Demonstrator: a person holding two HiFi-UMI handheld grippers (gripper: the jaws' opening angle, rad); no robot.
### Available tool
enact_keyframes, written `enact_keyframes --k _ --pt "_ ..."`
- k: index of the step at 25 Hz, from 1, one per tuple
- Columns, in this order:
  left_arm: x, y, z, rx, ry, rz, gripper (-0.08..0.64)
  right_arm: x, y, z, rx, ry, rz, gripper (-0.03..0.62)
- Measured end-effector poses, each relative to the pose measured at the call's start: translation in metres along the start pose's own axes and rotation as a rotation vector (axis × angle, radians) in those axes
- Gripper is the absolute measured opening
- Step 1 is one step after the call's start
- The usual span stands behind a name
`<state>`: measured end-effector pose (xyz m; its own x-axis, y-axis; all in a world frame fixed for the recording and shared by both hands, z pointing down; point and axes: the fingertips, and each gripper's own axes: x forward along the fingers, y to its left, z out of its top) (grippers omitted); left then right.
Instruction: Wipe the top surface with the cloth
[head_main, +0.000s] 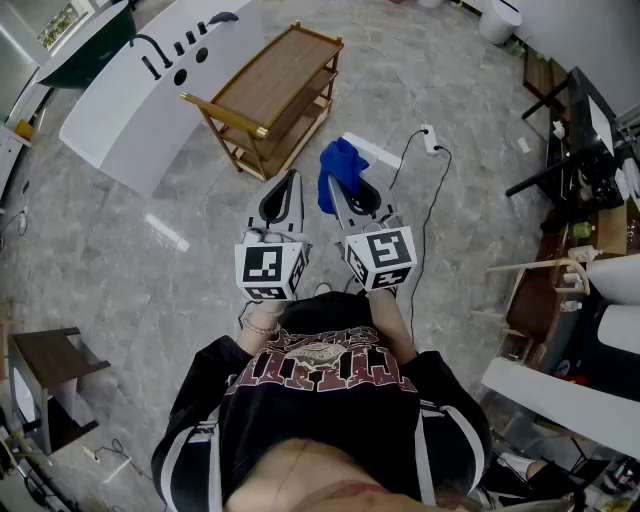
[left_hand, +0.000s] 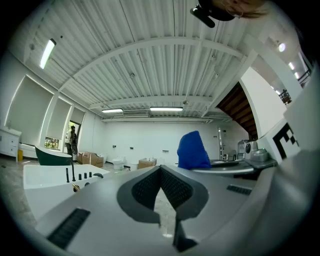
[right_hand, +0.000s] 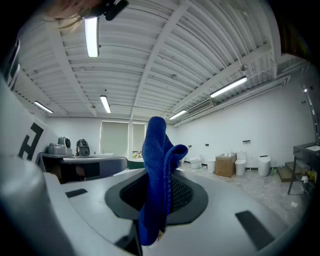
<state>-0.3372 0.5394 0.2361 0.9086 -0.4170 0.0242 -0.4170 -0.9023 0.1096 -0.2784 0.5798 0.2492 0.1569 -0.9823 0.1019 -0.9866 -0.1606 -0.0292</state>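
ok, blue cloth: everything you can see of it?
The blue cloth is a deep, uniform blue with a fine, microfibre-looking texture, soft and bunched into folds. It is pinched between the shut jaws of the right hand-held gripper. A folded lobe stands out past the tips and the rest runs back between the pads. It is held in the air above the grey floor, short of the wooden shelf unit, touching nothing but the gripper.

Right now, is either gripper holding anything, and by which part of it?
The right gripper is shut on the blue cloth, pinching a bunched fold; the rest sticks out past the tips. The left gripper is shut and empty.
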Motion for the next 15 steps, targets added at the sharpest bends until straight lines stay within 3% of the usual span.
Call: enact_keyframes --k 15 --pt "0.019 -0.01 -0.012 -0.02 0.018 0.01 0.048 -0.001 -0.025 -0.007 0.024 -0.006 0.009 0.087"
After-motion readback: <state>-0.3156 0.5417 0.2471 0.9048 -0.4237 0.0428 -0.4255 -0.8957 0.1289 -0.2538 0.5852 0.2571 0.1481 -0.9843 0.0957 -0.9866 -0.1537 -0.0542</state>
